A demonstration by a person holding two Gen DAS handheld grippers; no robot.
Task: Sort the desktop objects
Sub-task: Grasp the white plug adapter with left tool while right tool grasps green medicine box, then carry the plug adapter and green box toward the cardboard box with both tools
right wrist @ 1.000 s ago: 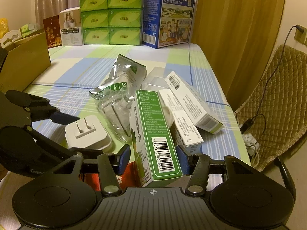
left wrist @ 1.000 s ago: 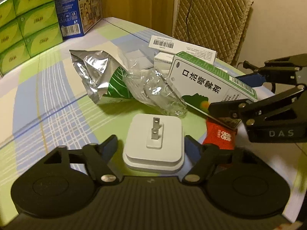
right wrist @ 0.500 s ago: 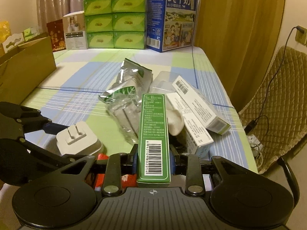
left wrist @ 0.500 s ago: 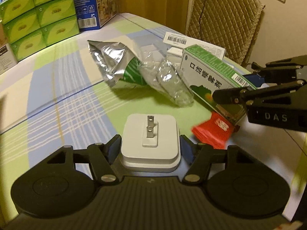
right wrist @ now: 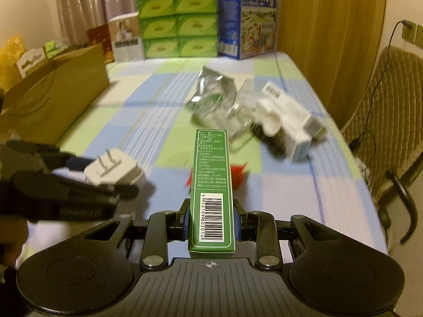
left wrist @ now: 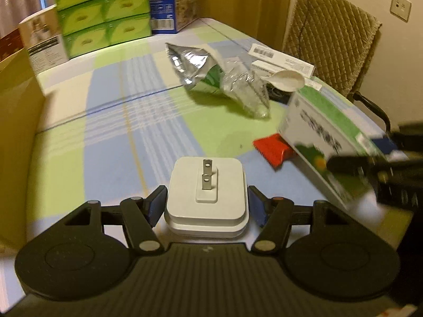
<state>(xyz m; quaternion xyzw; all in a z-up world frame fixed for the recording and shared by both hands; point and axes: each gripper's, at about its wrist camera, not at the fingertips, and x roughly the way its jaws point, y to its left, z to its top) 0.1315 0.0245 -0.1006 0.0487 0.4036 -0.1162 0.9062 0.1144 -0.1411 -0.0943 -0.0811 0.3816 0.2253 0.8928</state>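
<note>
My left gripper (left wrist: pixel 206 206) is shut on a white plug adapter (left wrist: pixel 206 195), prongs up, held just above the checked tablecloth. In the right wrist view the same adapter (right wrist: pixel 113 171) shows at the left between that gripper's dark fingers. My right gripper (right wrist: pixel 211 224) is shut on a tall green and white box (right wrist: pixel 211 185), its barcode facing the camera. The left wrist view shows this box (left wrist: pixel 325 142) blurred at the right, lifted off the table. A red packet (left wrist: pixel 273 149) lies on the cloth under it.
A torn foil bag (left wrist: pixel 195 68), crumpled clear plastic (left wrist: pixel 246 89), a white spoon (left wrist: pixel 286 80) and white boxes (right wrist: pixel 288 116) lie mid-table. An open cardboard box (right wrist: pixel 55 97) stands at the left. Green cartons (right wrist: pixel 179 23) and a blue milk carton (right wrist: pixel 248 18) line the far edge. A padded chair (left wrist: pixel 333 42) stands right.
Both grippers closed on their objects and drew back toward the near left with them. The green box was stood on edge and lifted, uncovering the red packet and the spoon.
</note>
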